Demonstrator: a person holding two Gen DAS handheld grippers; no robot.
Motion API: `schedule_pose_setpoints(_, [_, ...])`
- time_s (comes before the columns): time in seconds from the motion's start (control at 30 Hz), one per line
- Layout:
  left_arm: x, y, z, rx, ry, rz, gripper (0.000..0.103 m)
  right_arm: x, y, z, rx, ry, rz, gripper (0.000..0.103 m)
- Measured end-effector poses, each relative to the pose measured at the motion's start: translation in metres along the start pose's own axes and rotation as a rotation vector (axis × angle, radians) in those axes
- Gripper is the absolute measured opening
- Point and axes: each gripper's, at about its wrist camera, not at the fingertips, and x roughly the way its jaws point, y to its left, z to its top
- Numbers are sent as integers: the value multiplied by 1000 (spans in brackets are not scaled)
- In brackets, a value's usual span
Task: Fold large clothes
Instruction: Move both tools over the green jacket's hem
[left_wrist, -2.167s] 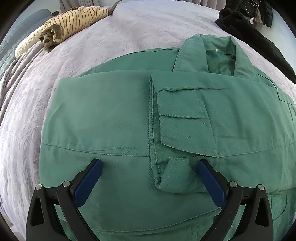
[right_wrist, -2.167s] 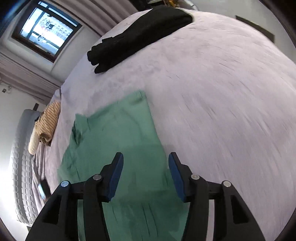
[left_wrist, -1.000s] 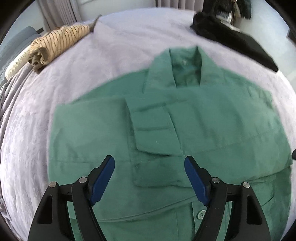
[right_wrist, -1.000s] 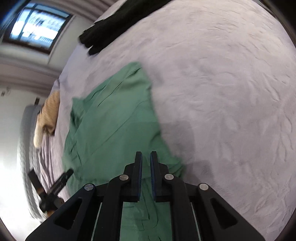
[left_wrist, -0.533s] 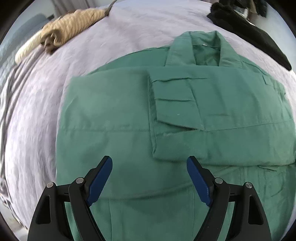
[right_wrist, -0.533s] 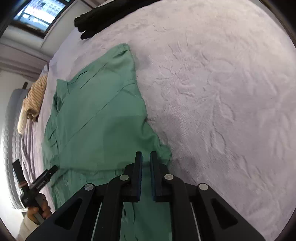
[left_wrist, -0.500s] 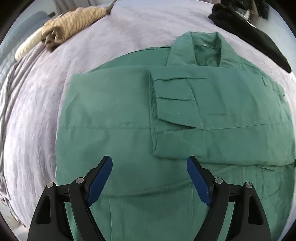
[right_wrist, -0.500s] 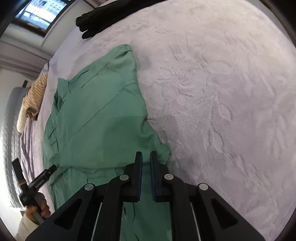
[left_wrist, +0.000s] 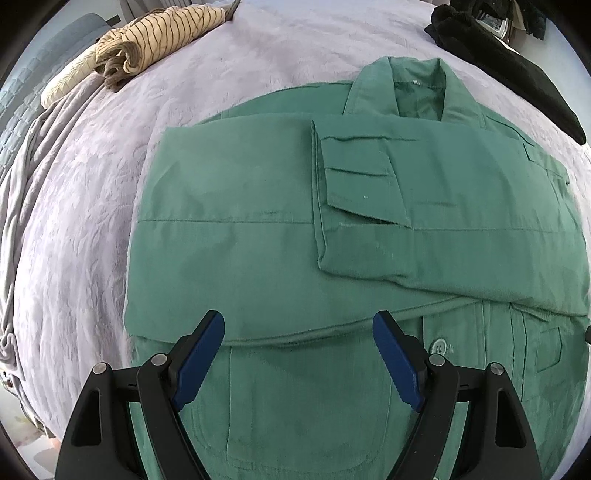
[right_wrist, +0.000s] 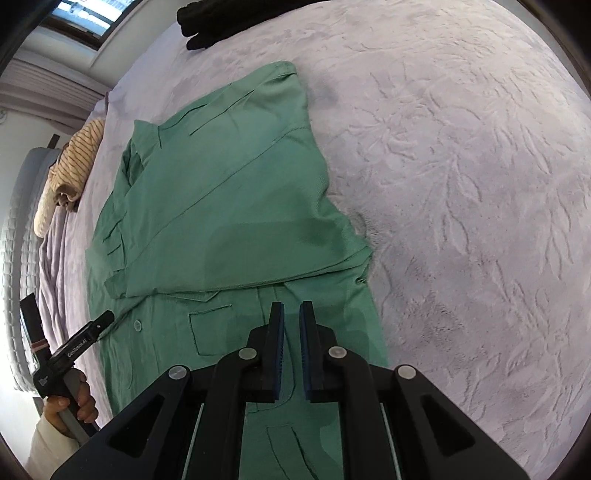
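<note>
Since 0.5 s ago, left tongs (left_wrist: 297, 354) pulled back toward the hem, still spread wide, empty. Right tongs (right_wrist: 291, 332) stay nearly together over the jacket's lower right part; can't tell if cloth is pinched. Green jacket (left_wrist: 240, 221) lies flat on the bed (right_wrist: 480, 184), both sleeves folded across chest. Striped cloth (left_wrist: 147, 40) far left, black garment (left_wrist: 509, 62) far right, both well apart from it.

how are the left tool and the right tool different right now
The left tool has its blue pads spread wide apart, while the right tool has its pads nearly closed, with only a thin gap. The left tool hangs over the left half of the green jacket, near the hem of the folded sleeves; the right tool is over the jacket's right edge, close to the lavender bedspread. Neither visibly grips fabric. Both are black with blue pads.
</note>
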Motion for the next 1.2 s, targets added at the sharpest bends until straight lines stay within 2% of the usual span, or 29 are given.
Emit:
schedule_pose_setpoints(0.23, [-1,-4,-4,-2,12,-13,84,4,4,-1,-10,15,-11,10])
schedule_pose_setpoints(0.3, [0,-5,-6,-14,22,-20,84,4,5,-2,-11,15,-10,18])
schedule_pose_setpoints(0.37, [-1,-6,-8,-23,20,-15,85,2,6,-1,-16,6,-4,51])
schedule_pose_setpoints(0.4, [-1,-7,-8,-24,17,-8,99,1,7,-1,-21,0,-1,56])
schedule_pose_setpoints(0.43, [-2,-7,-9,-32,9,3,103,0,9,-1,-29,-4,-2,56])
schedule_pose_setpoints(0.57, [-5,-8,-13,-46,8,-12,103,-4,12,-1,-56,-13,2,57])
schedule_pose_setpoints(0.83, [-11,-23,-28,-13,30,8,103,-16,8,-3,-81,-47,25,74])
schedule_pose_setpoints(0.87, [-12,-25,-31,-12,35,6,103,-17,8,-3,-87,-55,18,88])
schedule_pose_setpoints(0.9, [-14,-29,-33,-13,38,6,103,-21,8,-4,-92,-70,17,95])
schedule_pose_setpoints(1.13, [-26,-44,-51,-8,62,7,103,-31,3,-8,-103,-73,8,95])
schedule_pose_setpoints(1.17, [-29,-47,-55,-8,65,10,103,-31,3,-9,-104,-68,10,103])
schedule_pose_setpoints(1.2, [-31,-49,-57,-9,67,11,103,-33,3,-10,-103,-63,20,103])
